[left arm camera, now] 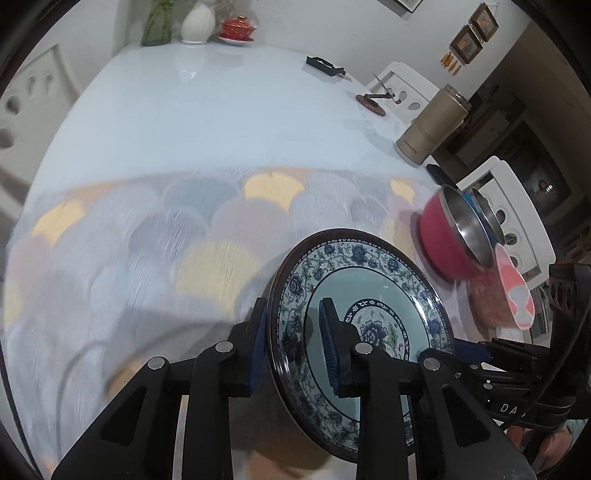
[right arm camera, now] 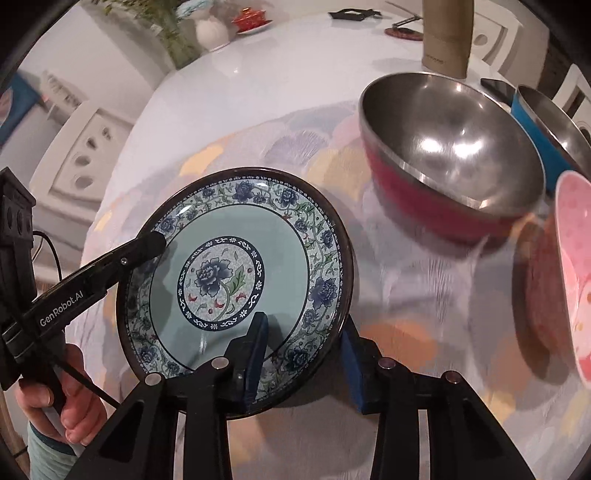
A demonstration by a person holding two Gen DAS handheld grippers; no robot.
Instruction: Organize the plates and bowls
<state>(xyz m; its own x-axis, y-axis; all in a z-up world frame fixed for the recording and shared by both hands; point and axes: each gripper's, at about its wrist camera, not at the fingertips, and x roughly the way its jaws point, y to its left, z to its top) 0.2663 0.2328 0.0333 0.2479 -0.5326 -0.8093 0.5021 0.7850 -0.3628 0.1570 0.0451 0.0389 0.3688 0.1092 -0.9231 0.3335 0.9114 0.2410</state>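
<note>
A round plate (left arm camera: 369,280) with blue flowers and a pale teal well is gripped from two sides, tilted over the patterned mat. My left gripper (left arm camera: 291,314) is shut on its left rim, one pad inside the well and one behind the plate. In the right wrist view the same plate (right arm camera: 236,229) fills the middle. My right gripper (right arm camera: 304,325) is shut on its near right rim, with one pad on the inner face and the other under the edge. The left gripper's fingers (right arm camera: 151,242) clamp the plate's far left rim, and a person's hand (right arm camera: 70,406) holds that tool.
A red bowl with a steel inside (right arm camera: 454,147) stands to the right, a blue steel-lined bowl (right arm camera: 546,122) behind it. A pink dish (right arm camera: 576,277) leans at the right edge over a brown round mat (right arm camera: 539,288). A beige canister (left arm camera: 428,125), vases and a red tea set (left arm camera: 238,29) stand further back.
</note>
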